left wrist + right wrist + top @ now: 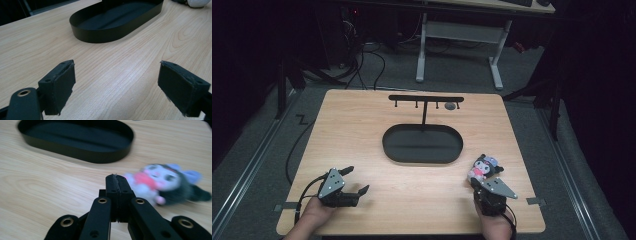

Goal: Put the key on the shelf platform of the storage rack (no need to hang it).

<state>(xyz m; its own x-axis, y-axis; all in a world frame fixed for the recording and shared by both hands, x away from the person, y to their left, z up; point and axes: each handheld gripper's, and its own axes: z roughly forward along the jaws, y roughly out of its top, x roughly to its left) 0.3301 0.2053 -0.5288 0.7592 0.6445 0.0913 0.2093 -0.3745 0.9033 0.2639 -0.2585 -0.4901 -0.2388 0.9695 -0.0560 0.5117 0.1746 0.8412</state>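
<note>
A small plush doll [483, 167] with black hair, a pale face and a pink body lies on the wooden table at the front right. In the right gripper view the doll [165, 182] lies on its side just to the right of my jaws. My right gripper [473, 182] [117, 178] is shut, pads pressed together with nothing between them, beside the doll. My left gripper [355, 180] [116, 75] rests at the front left, open wide over bare wood.
A black oval tray [387, 145] [100, 37] [100, 158] sits mid-table, with a black T-shaped hook rack [426, 98] rising from it and a small grey item [450, 106] hanging at the bar's right end. A white-legged desk [462, 30] and floor cables [362, 65] lie beyond.
</note>
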